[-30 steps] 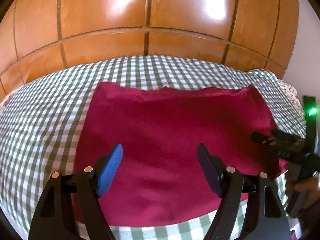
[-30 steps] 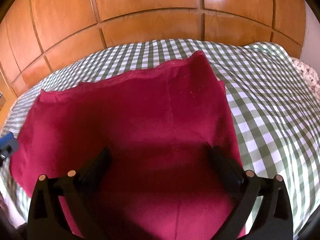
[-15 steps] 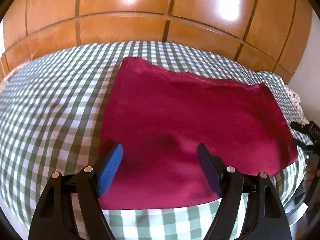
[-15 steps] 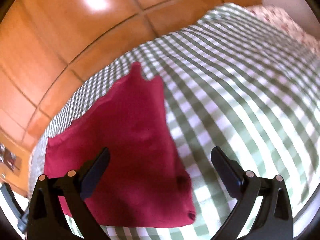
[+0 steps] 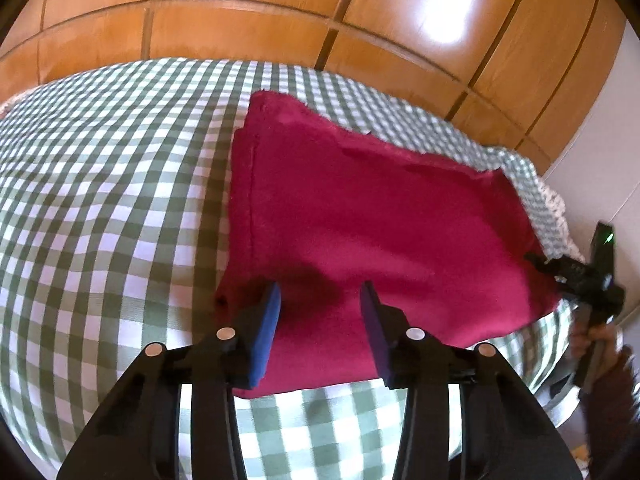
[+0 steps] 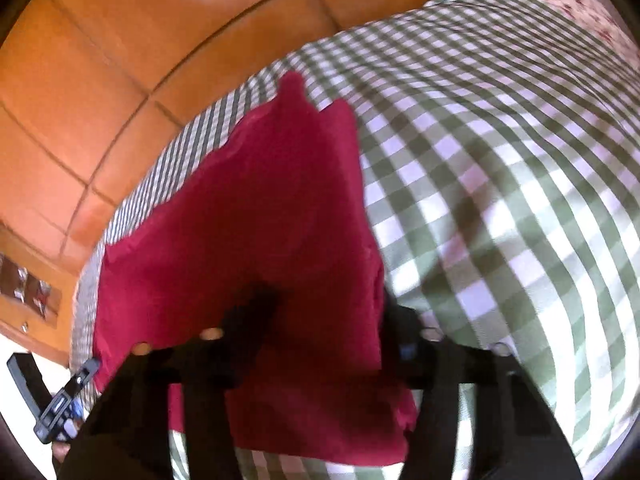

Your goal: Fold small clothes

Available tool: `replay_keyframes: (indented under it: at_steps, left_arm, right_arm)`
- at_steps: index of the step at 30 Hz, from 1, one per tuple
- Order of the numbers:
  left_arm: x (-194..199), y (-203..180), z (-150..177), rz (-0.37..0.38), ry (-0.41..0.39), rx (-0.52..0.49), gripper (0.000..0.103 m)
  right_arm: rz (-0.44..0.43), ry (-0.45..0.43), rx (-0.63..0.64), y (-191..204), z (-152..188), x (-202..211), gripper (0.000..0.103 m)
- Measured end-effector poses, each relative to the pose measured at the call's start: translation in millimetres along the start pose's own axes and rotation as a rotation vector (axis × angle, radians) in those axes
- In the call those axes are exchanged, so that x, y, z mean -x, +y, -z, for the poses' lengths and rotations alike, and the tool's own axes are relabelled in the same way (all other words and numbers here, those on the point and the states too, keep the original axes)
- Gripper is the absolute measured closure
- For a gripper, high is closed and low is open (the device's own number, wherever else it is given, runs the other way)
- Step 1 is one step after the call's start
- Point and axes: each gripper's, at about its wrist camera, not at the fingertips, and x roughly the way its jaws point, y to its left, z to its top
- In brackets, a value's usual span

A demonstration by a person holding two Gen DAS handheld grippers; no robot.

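A dark red garment point(image 5: 372, 216) is seen spread flat on a green-and-white checked bedcover point(image 5: 104, 200), occupying the centre and right of the left wrist view, with glossy wooden panelling point(image 5: 280, 8) across the top. The left gripper point(image 5: 320, 300) is seen at lower centre, over the garment's near left corner; its jaws have just been closing, and red cloth is seen between the blue pads point(image 5: 266, 332), yet a gap remains and no pinch is shown, so the jaws are read as not clamped. In the blurred right wrist view the garment point(image 6: 256, 216) fills the centre and lower left. The right gripper point(image 6: 328, 312) is placed at the near right corner; its jaws have just been closing, and a raised fold of cloth appears caught between them.
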Motion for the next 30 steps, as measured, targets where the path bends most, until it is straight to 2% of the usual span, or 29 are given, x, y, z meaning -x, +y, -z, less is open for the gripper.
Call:
replay_keyframes:
  at_steps: [2, 4, 7, 12, 16, 20, 22, 24, 25, 27, 29, 30]
  left_arm:
    - [-4, -1, 0, -0.004, 0.008, 0.001, 0.062]
    - [-4, 0, -1, 0.008, 0.008, 0.009, 0.062]
    - [-6, 7, -5, 0.061, 0.022, 0.040, 0.062]
    - [2, 27, -12, 0.176, 0.027, 0.119, 0.062]
    - [17, 45, -17, 0.255, -0.017, 0.193, 0.061]
    - [22, 58, -21, 0.308, -0.032, 0.257, 0.060]
    - [24, 61, -23, 0.366, -0.027, 0.286, 0.054]
    - [25, 61, -26, 0.409, -0.035, 0.310, 0.034]
    - [25, 60, -29, 0.426, -0.037, 0.311, 0.032]
    - [18, 56, -36, 0.470, -0.022, 0.317, 0.029]
    - [9, 51, -43, 0.492, 0.000, 0.326, 0.027]
    - [3, 47, -48, 0.508, 0.013, 0.328, 0.027]
  right_arm:
    - [0.010, -0.002, 0.041, 13, -4, 7, 0.075]
    - [-0.022, -0.009, 0.090, 32, -6, 18, 0.077]
    - [-0.130, -0.018, 0.170, 71, -10, 38, 0.080]
    - [-0.234, -0.048, 0.316, 147, -5, 51, 0.087]
    - [-0.297, -0.021, 0.383, 202, 6, 31, 0.089]
    - [-0.310, 0.060, 0.454, 252, 35, -12, 0.090]
    - [-0.281, 0.103, 0.524, 271, 59, -38, 0.090]
    - [-0.236, 0.115, 0.580, 278, 78, -52, 0.090]
    - [-0.226, 0.120, 0.594, 278, 85, -56, 0.090]
    - [-0.228, 0.101, 0.621, 275, 92, -56, 0.086]
    - [-0.295, 0.104, 0.627, 269, 94, -46, 0.077]
    - [-0.343, 0.111, 0.623, 265, 92, -39, 0.064]
